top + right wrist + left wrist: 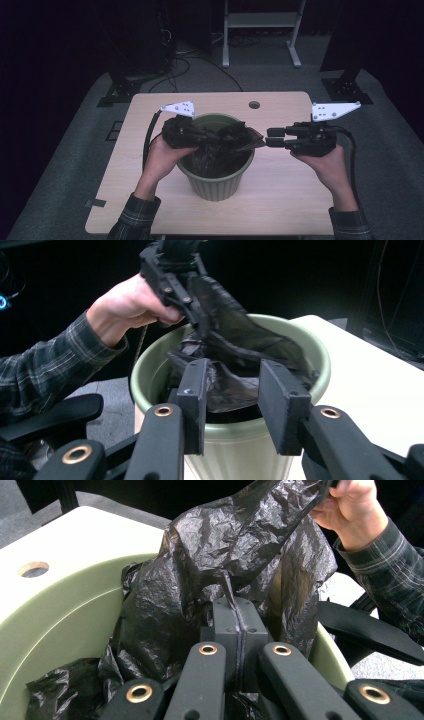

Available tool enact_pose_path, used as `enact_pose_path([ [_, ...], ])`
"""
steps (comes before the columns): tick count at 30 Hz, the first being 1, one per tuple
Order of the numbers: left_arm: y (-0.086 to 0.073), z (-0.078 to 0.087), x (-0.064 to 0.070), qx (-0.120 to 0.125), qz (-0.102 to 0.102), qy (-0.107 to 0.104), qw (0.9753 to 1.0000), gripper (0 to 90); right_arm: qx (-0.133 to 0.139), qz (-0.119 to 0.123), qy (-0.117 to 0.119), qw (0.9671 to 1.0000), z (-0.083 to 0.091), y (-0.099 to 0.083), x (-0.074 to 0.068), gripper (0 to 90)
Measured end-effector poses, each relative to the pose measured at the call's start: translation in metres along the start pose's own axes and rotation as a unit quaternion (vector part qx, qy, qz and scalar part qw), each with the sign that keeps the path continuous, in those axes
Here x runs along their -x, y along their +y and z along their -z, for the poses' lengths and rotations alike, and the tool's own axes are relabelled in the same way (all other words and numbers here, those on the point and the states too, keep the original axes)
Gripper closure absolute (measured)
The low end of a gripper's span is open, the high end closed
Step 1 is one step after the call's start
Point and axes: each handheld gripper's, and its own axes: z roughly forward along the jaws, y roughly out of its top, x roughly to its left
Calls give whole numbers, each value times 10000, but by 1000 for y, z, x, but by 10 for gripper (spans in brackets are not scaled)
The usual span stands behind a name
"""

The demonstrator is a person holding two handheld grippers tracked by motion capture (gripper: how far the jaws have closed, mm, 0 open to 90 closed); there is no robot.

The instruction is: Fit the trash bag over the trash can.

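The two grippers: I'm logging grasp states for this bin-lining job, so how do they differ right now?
The left gripper is shut on the black bag; the right gripper is open, holding nothing. The left gripper sits over the green bin, while the right gripper hovers beside the rim. Both are black, hand-held, and point toward the bin.

Both forearms wore dark plaid flannel sleeves (134,216). Each hand-held matte black two-jaw gripper, left (235,625) and right (239,405), had brass-coloured rivets at its linkage joints, a white three-cornered plate with small screw holes (178,108) on top, and a thick black cable (148,135) trailing.
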Motion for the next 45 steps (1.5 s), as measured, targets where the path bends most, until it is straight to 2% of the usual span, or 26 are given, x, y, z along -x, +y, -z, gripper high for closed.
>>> enact_pose_path([
  [8,1,-2,-1,15,12,-15,10000,898,-8,10,212,9998,-13,-2,-7,645],
  [10,0,-1,0,14,12,-8,10000,899,-70,68,179,9998,-15,-3,-8,713],
  [12,0,1,0,26,15,1,10000,899,-119,168,125,9997,-16,-4,-9,824],
  [14,-1,5,-1,28,18,45,10000,899,-140,241,27,9996,-17,-4,-9,880],
  [20,-9,30,-3,113,75,224,9997,899,-188,263,-97,9994,-14,-8,-7,896],
  [24,-20,52,-3,201,185,409,9988,899,-223,245,-159,9993,-9,-13,-5,896],
  [35,-63,111,-11,538,590,870,9930,899,-319,147,-471,9983,12,-29,1,897],
  [39,-74,121,-10,595,659,945,9916,899,-357,106,-636,9973,21,-36,5,897],
  [45,-89,122,-10,540,744,978,9909,899,-459,-66,-818,9956,34,-52,10,897],
])
